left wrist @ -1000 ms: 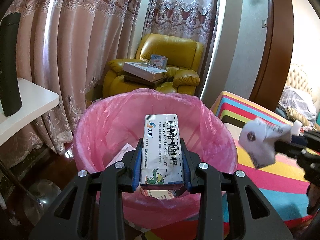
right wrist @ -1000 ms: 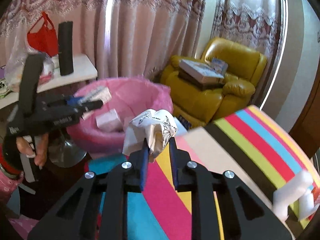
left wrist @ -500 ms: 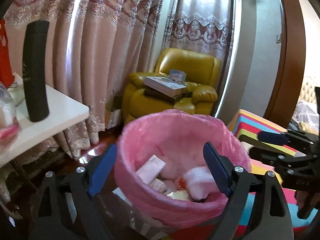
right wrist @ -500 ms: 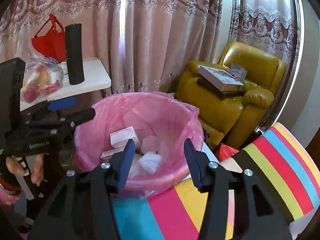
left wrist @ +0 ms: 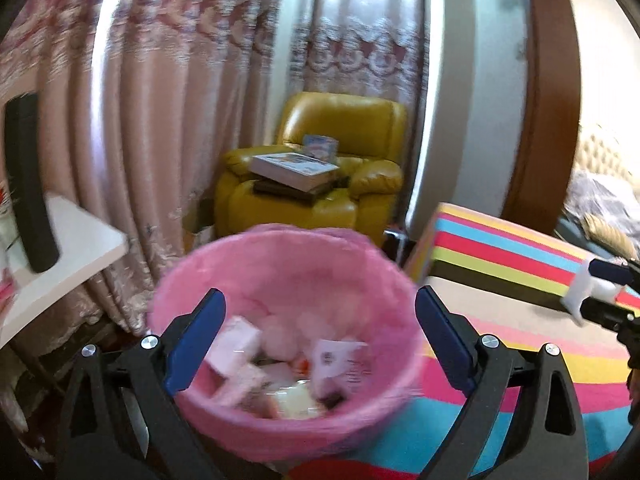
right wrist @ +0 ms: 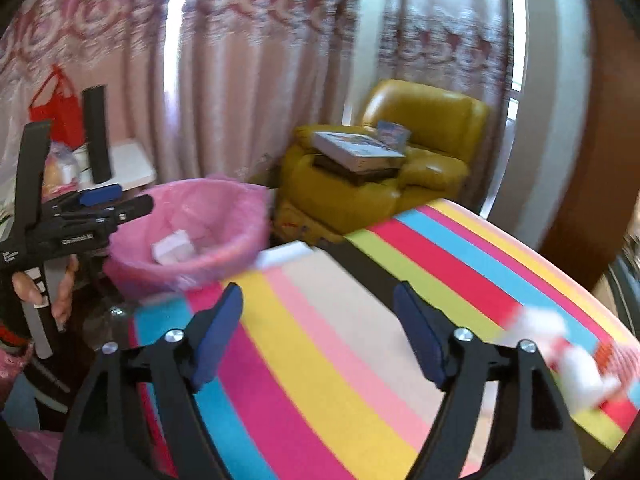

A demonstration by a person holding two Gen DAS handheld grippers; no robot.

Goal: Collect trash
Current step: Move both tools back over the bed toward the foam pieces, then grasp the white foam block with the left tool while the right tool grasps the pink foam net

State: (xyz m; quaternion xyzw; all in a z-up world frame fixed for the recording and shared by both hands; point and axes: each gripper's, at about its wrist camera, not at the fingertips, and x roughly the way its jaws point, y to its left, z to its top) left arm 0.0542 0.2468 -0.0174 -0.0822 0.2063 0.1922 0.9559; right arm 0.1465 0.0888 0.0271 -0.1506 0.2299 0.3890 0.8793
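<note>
A bin lined with a pink bag (left wrist: 280, 256) stands beside the striped surface and holds several boxes and papers (left wrist: 276, 364). My left gripper (left wrist: 318, 336) is open and empty over the bin's near rim. My right gripper (right wrist: 318, 332) is open and empty above the striped cloth (right wrist: 340, 360). The bin also shows in the right wrist view (right wrist: 224, 208) at left, with the left gripper (right wrist: 120, 204) beside it. White crumpled trash (right wrist: 576, 368) lies on the cloth at the right, blurred. The right gripper (left wrist: 600, 292) shows at the right edge of the left wrist view.
A yellow armchair (left wrist: 344, 152) with stacked books (left wrist: 292, 168) stands behind the bin. A white side table (left wrist: 76, 240) with a black cylinder (left wrist: 28, 184) is at left. Pink curtains (left wrist: 180, 100) hang behind. A red bag (right wrist: 60, 108) sits on the side table.
Both grippers let go of their trash, the box and the crumpled paper, into the bin. The right gripper then swung right over the striped cloth; the left stays over the bin.
</note>
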